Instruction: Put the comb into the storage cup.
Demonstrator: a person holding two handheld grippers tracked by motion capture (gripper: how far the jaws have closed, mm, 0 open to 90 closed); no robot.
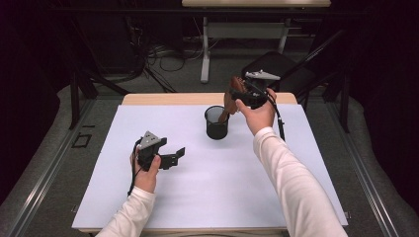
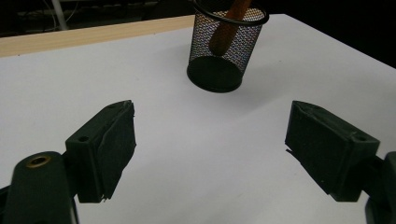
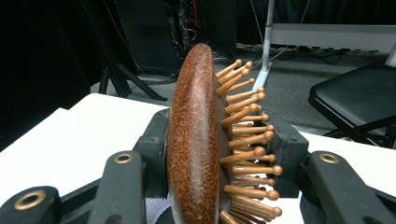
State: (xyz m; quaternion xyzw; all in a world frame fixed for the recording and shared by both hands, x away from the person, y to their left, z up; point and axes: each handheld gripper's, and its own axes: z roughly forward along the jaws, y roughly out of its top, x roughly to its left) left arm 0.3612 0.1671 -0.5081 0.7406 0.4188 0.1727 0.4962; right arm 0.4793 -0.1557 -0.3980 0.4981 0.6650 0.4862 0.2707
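Above the black mesh cup [image 1: 217, 122] near the far middle of the white table [image 1: 148, 197], the right gripper [image 1: 240, 93] is clamped on the head of a wooden hairbrush [image 1: 230, 101], whose handle already reaches down inside the cup. Judgement: the work of standing the brush in the cup is most of the way through; the handle is in, but the brush is not yet released, so lowering it fully, letting go and drawing clear remain. The left gripper [image 1: 174, 155] hovers low over the near-left part of the table, well apart from the cup, its jaws spread wide with nothing between them. The right gripper view gives what the high view cannot: the jaws press on the rounded back of the hairbrush [image 3: 194, 140] on one side and its bristled face on the other, the wooden pins [image 3: 247, 140] pointing right. The left gripper view looks at the mesh cup [image 2: 227, 46] from table level and shows the handle [image 2: 228, 25] leaning aslant inside it; whether its tip touches the bottom cannot be told.
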